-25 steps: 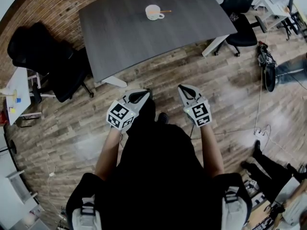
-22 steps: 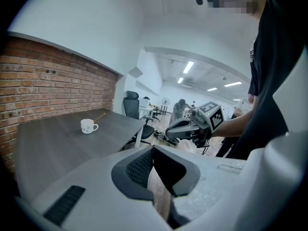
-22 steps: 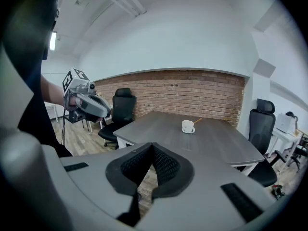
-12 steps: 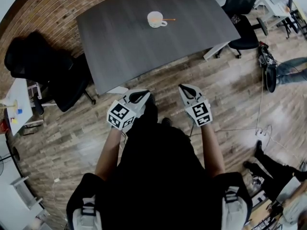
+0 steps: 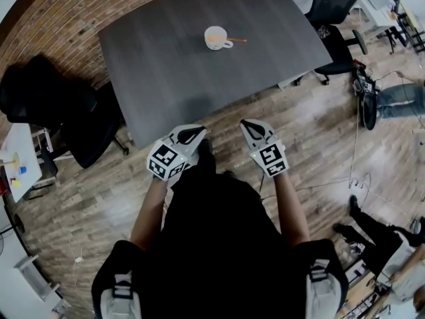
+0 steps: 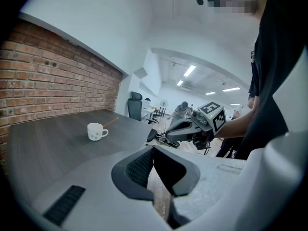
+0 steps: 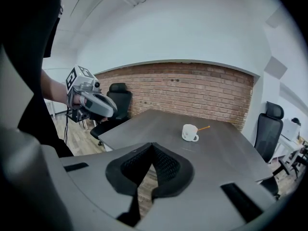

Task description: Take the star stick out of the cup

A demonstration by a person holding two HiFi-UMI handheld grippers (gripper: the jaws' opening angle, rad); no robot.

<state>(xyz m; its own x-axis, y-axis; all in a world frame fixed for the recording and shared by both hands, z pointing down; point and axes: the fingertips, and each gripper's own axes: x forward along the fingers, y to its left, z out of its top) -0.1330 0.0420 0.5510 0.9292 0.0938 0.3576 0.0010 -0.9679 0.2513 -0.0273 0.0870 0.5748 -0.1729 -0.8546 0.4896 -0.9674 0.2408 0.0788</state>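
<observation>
A white cup [image 5: 216,37] stands on the far part of the dark grey table [image 5: 172,65], with a thin orange stick [image 5: 236,40] leaning out over its rim to the right. The stick's star end is not visible. Both grippers hang side by side over the wooden floor, just short of the table's near edge and far from the cup. My left gripper [image 5: 193,135] and my right gripper [image 5: 255,130] are both shut with nothing in them. The cup [image 6: 96,131] shows small in the left gripper view, and the cup [image 7: 190,133] and stick [image 7: 203,128] lie ahead in the right gripper view.
A black office chair [image 5: 63,108] stands by the table's left corner and others [image 5: 335,18] by its right side. A brick wall [image 5: 60,8] runs behind the table. A person's legs [image 5: 402,98] and cables [image 5: 358,171] lie on the floor at right.
The table and cup have slid lower in the head view as I came closer. Both grippers stay shut and side by side.
</observation>
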